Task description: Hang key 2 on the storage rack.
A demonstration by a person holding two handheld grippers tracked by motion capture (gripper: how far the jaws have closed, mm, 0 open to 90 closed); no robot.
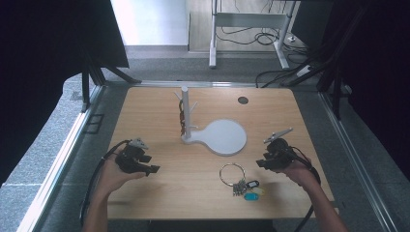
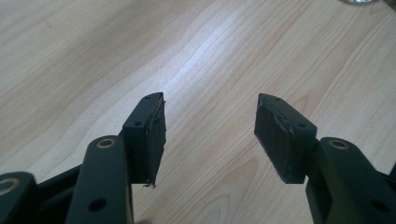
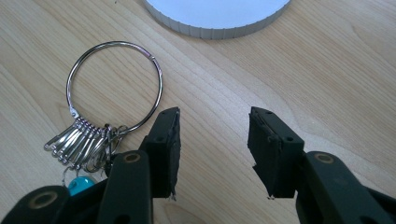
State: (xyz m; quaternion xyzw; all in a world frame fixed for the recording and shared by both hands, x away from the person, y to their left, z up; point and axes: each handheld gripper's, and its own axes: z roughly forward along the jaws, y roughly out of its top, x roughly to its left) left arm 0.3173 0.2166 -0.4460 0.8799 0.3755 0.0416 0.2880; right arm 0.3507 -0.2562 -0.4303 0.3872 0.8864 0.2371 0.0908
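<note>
Lying flat, round metal key ring (image 3: 114, 86), ribbed white base (image 3: 219, 18)

A light wooden table (image 1: 159, 193) stands on grey carpeted floor (image 1: 43, 150), flanked by metal rails (image 1: 63, 154) and dark curtains (image 1: 38, 53). Beyond it, a white desk frame (image 1: 246, 21) stands over tangled black cables (image 1: 261, 38), with a bright pale patch of floor (image 1: 150, 21) at the back.

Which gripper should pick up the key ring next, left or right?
Right. The right gripper is open with the key ring just beside its jaws, and sits near it in the high view. The left gripper, also open, faces bare table farther away.
</note>
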